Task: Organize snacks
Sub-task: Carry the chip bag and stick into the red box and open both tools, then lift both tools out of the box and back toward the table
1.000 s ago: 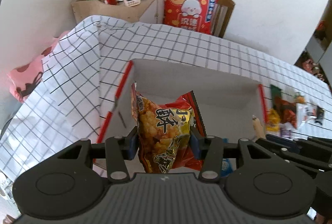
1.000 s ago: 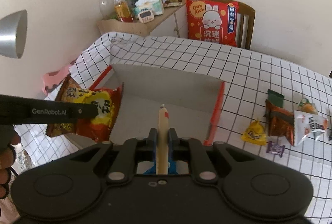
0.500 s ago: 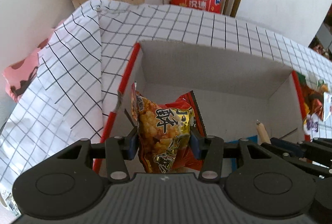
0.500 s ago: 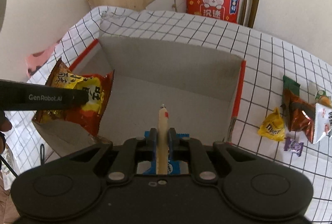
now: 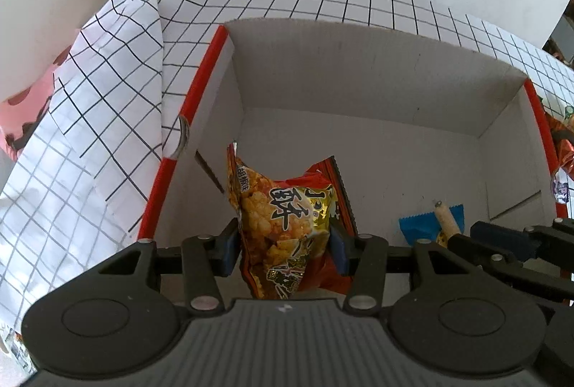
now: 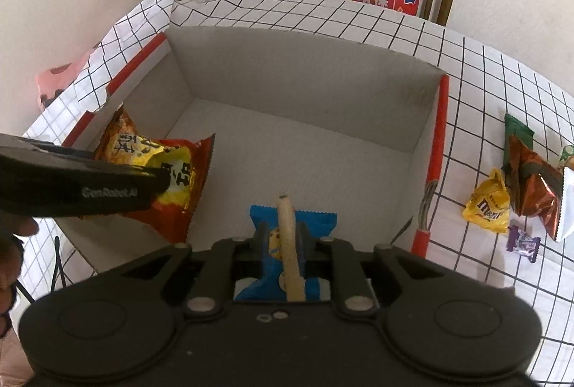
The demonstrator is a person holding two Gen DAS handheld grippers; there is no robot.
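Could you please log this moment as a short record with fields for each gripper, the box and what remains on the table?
left gripper: jaws opening, red and yellow snack bag between them, inside the box
right gripper: jaws opening around a tan snack stick, above a blue packet
box: open cardboard, red edges
left on the checked tablecloth: yellow M&M's bag, brown foil packet, small purple candy

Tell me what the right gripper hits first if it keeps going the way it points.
Likely the box floor. The right gripper, jaws opening around the stick snack, points down into the box, above the blue packet lying there. So stick and packet meet first; depth is hard to judge.
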